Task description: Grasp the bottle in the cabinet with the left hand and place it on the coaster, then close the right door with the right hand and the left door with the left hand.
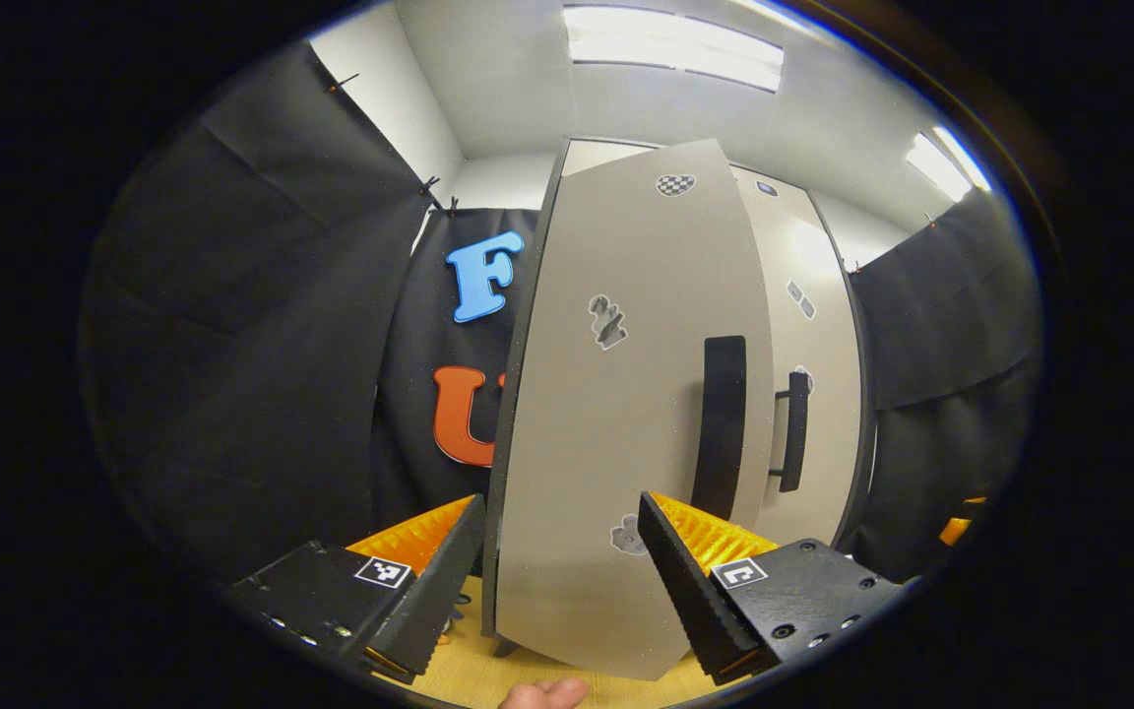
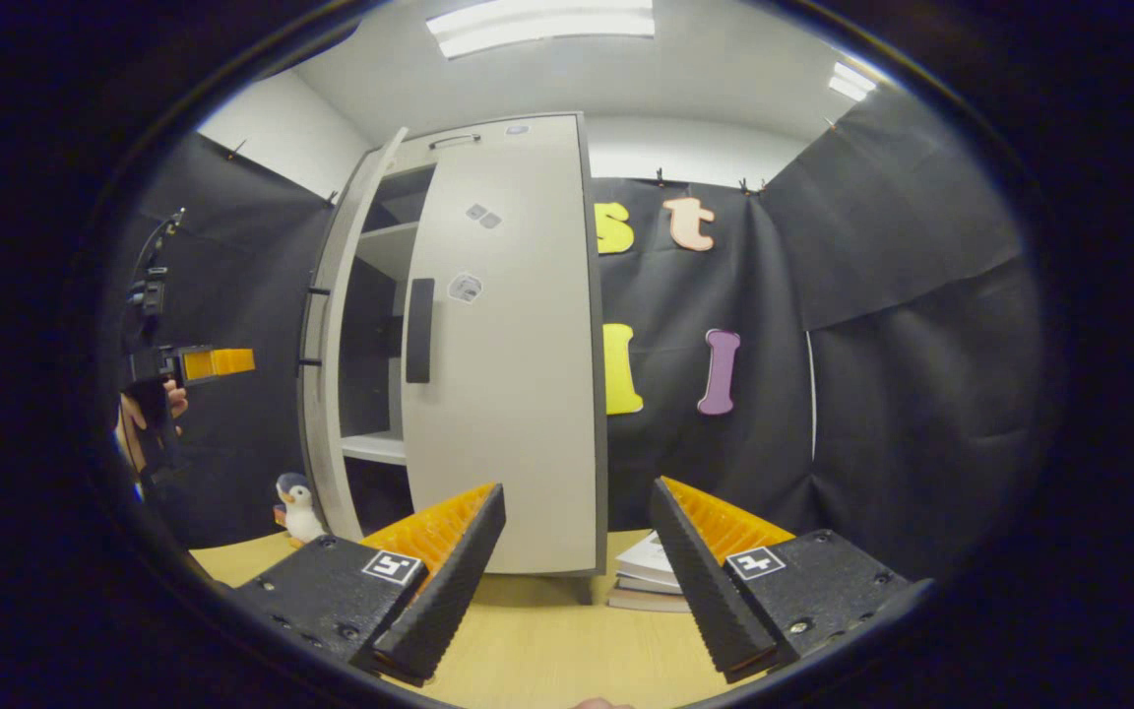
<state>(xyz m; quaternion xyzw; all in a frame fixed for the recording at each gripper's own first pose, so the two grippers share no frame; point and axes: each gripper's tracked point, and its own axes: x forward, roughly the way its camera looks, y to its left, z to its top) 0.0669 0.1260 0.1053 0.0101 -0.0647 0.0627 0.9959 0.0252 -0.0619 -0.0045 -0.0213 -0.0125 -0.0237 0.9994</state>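
Upright cabinet (image 2: 503, 345), left door (image 1: 616, 414) ajar, handle (image 1: 720, 423) vertical.

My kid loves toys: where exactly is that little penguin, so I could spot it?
Find the tall pale cabinet on the wooden table. By its foot, beside the open door, stands the penguin: a small black-and-white plush, unlike the flat books on the cabinet's other side.

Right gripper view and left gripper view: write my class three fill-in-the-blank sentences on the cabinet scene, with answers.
1. The tall grey cabinet's right door is shut; its left door stands ____.
2. Beside the cabinet stands a small toy ____.
3. The stack of books lies on the ____ wooden table.

Answers: open; penguin; light
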